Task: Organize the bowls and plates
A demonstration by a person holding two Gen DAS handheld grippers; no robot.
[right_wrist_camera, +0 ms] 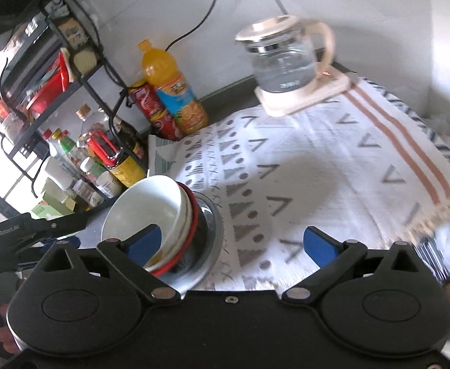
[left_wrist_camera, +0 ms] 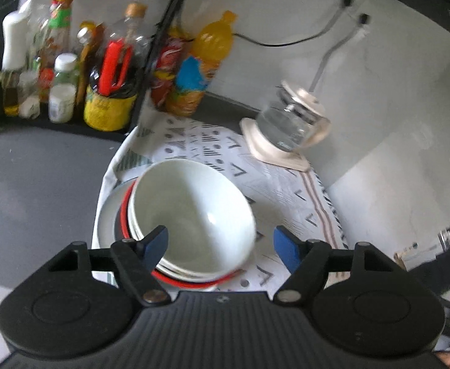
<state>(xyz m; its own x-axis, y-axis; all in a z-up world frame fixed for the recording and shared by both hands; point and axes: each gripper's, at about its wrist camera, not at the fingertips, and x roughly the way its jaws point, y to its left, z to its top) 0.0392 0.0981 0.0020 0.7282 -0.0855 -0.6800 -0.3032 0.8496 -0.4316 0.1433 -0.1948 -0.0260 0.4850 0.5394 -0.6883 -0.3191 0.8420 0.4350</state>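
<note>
Both grippers spread wide and empty: left gripper (left_wrist_camera: pixel 220 247) has its blue pads either side of the stack with nothing pinched, right gripper (right_wrist_camera: pixel 232 244) is at full spread over bare cloth

Task items sit in one nested pile on the patterned white cloth (right_wrist_camera: pixel 301 166): big white ceramic bowl (left_wrist_camera: pixel 191 212) on top, a thinner white bowl rim under it, then a red-rimmed dish (left_wrist_camera: pixel 175 278), all on a pale wide plate (left_wrist_camera: pixel 106 215) at the cloth's left edge, near the grey countertop (left_wrist_camera: pixel 34 169)

Risks as I read it:
- top bowl looks tilted in the pile, not seated flat; a nudge from the left pad (left_wrist_camera: pixel 155 244) hanging just over its near rim could rock or slide it off
- stack sits close to the cloth edge; dragging the cloth would shift the whole pile
- glass kettle on its cream base (right_wrist_camera: pixel 289 61) stands on the far end of the same cloth, so a tug moves that too
- bottle cluster (left_wrist_camera: pixel 71 70) well clear for now
</note>
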